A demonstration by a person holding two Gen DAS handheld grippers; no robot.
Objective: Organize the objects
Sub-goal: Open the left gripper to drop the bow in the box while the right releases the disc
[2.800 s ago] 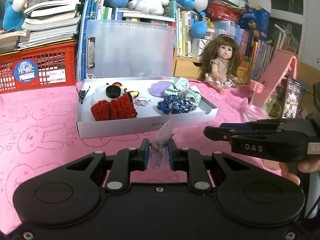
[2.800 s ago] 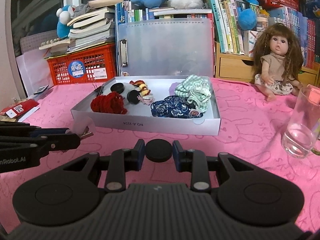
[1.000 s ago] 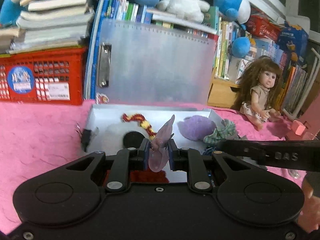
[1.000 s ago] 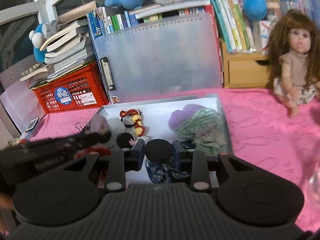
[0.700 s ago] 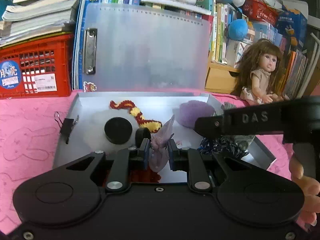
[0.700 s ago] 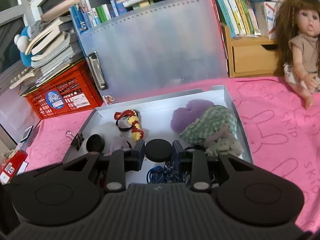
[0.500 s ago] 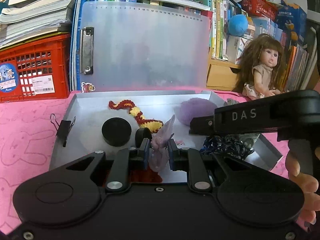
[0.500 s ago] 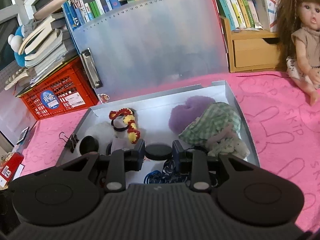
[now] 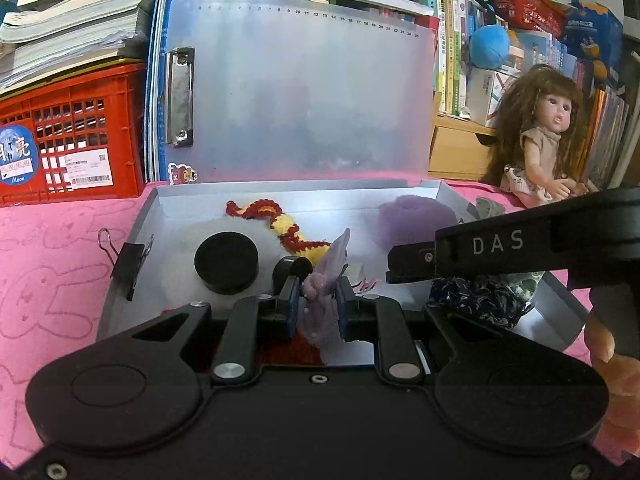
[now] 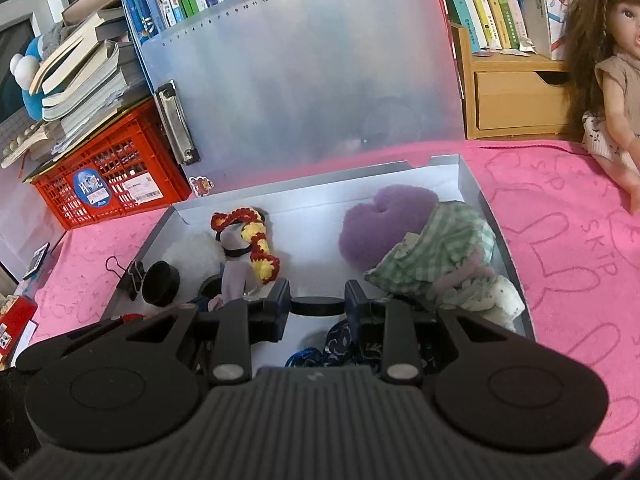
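Now both tools (image 9: 316, 294) (image 10: 316, 306) lower over box (image 10: 472, 184).

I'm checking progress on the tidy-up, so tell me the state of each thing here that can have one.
Left tool: shut on a pale purple hair clip, over the box.
Right tool: shut on a black disc, over the box.
Grey box: open, partly filled.
Binder clip: clamped on the box's left wall.
Wooden drawer: closed.
Doll: sitting upright.
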